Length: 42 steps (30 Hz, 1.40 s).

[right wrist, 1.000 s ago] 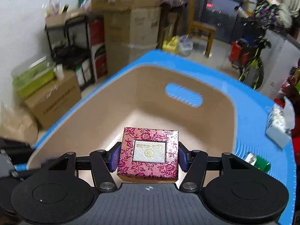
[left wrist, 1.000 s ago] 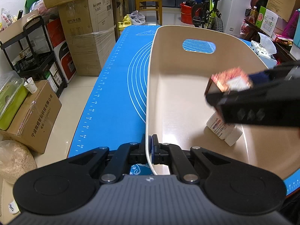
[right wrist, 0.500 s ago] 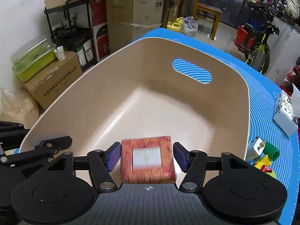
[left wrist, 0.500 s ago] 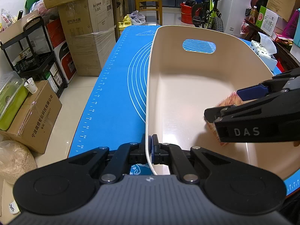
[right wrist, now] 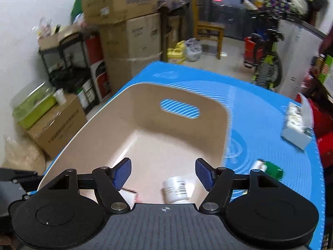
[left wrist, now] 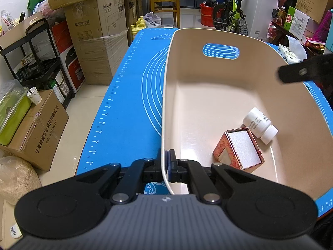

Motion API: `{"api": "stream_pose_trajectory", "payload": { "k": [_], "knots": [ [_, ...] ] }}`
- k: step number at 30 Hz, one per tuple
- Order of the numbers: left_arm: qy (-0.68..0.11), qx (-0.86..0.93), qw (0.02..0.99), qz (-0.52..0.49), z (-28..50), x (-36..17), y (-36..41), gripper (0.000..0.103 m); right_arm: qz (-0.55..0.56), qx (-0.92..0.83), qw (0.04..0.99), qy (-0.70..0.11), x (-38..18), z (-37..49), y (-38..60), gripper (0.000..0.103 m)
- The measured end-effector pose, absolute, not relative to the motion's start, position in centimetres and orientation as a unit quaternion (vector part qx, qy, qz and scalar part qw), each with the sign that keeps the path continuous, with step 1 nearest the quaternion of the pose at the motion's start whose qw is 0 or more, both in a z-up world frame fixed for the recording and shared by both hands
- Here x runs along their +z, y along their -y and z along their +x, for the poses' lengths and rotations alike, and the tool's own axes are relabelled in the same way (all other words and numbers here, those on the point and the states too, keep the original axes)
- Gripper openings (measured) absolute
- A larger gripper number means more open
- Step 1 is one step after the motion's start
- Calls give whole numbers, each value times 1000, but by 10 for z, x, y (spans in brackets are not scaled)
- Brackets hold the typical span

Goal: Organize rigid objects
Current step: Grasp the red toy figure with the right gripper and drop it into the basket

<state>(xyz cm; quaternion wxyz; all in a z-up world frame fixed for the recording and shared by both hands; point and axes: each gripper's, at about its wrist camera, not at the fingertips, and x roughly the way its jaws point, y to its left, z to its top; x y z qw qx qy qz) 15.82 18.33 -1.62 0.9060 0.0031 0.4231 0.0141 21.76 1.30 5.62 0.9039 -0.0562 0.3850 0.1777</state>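
Note:
A beige bin (left wrist: 166, 95) stands on the blue mat (left wrist: 129, 95). My left gripper (left wrist: 166, 164) is shut on the bin's near rim. Inside the bin lie a red patterned box (left wrist: 239, 149) on its side and a white pill bottle (left wrist: 260, 125) beside it. My right gripper (right wrist: 163, 171) is open and empty, held above the bin's near end; one of its fingers shows in the left wrist view (left wrist: 301, 73). The bottle (right wrist: 177, 190) and a corner of the box (right wrist: 130, 194) show below it.
On the mat right of the bin (right wrist: 83, 129) lie a tissue pack (right wrist: 295, 127) and small green and white toys (right wrist: 270, 168). Cardboard boxes (left wrist: 100, 41), a black shelf (left wrist: 35, 62), a chair and a bicycle stand beyond the table.
My right gripper opened and let go of the red box, which now lies in the bin. The gripper rose and pulled back to the right. The left gripper stayed on the rim.

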Motion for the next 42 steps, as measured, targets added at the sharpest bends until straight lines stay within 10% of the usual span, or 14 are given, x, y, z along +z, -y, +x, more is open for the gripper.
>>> {"api": "stream_pose_trajectory", "payload": {
  "k": [20, 42],
  "knots": [
    [-423, 14, 906, 3, 158, -16, -183, 5, -7, 14, 912, -411, -5, 228, 108, 74],
    [-423, 15, 906, 3, 158, -16, -182, 5, 10, 2, 891, -454, -62, 252, 107, 27]
  ]
}}
